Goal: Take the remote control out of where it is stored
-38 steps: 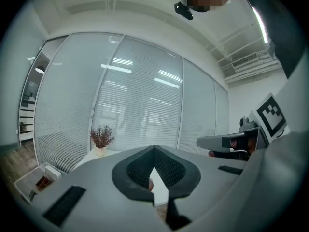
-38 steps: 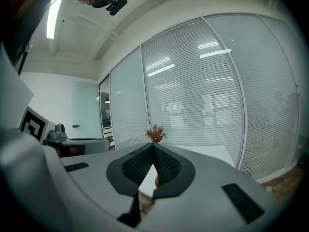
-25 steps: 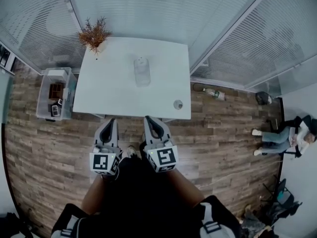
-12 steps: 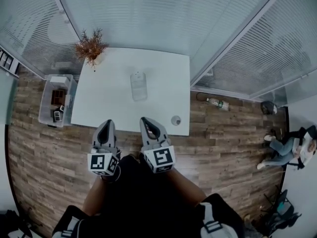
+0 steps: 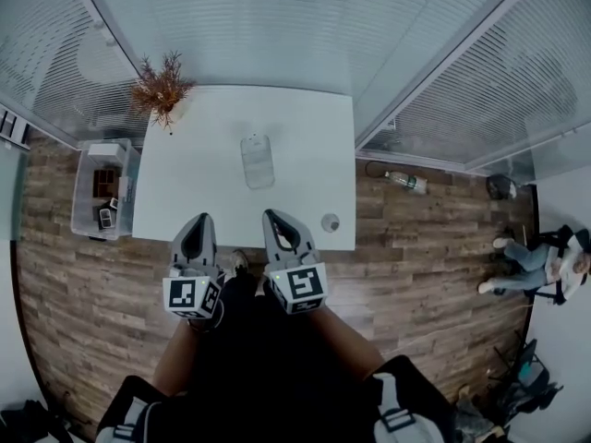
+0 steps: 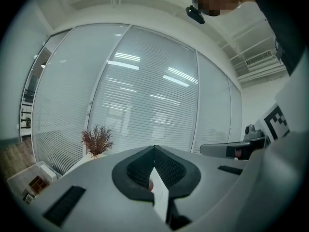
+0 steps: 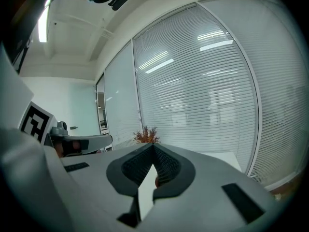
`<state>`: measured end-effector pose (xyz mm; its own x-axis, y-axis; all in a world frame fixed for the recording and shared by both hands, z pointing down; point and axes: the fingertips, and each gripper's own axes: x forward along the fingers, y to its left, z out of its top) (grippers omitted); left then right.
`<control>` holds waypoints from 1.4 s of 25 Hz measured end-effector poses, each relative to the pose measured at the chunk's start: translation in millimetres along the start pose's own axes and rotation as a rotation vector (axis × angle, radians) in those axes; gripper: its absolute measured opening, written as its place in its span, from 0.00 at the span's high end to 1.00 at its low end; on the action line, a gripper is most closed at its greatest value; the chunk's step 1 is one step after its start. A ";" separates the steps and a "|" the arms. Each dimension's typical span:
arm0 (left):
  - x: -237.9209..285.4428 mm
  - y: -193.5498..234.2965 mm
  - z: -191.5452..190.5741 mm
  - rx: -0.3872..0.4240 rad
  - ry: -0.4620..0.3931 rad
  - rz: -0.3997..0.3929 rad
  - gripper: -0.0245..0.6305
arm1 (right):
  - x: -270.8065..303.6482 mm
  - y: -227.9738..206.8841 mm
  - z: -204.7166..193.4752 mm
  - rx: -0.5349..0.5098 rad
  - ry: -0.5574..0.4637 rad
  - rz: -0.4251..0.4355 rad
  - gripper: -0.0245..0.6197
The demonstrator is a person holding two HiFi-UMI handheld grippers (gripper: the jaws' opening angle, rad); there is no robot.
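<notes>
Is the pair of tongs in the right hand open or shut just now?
Shut: the right tongs have both tips pressed together, with nothing held between them.

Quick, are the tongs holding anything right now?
Left tongs: closed, holding nothing.
Right tongs: closed, holding nothing.

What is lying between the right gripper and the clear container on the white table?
Nothing: in the head view, only bare white table separates the right gripper from the clear container.
</notes>
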<state>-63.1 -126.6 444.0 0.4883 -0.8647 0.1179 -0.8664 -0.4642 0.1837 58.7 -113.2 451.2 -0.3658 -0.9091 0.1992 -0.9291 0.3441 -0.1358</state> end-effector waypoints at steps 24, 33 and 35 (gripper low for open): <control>56.3 41.1 -21.1 -0.041 0.051 -0.060 0.95 | 110.0 -55.6 -58.5 0.045 0.131 -0.138 0.96; 83.1 55.2 -34.2 -0.050 0.070 -0.065 0.95 | 156.0 -74.8 -89.0 0.045 0.195 -0.139 0.96; 89.6 57.9 -36.5 -0.049 0.070 -0.068 0.95 | 168.7 -82.9 -97.2 0.048 0.206 -0.149 0.96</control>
<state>-65.7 -223.9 500.8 0.5536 -0.8150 0.1709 -0.8256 -0.5101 0.2413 68.7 -272.2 590.4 -0.2328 -0.8802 0.4136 -0.9717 0.1936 -0.1351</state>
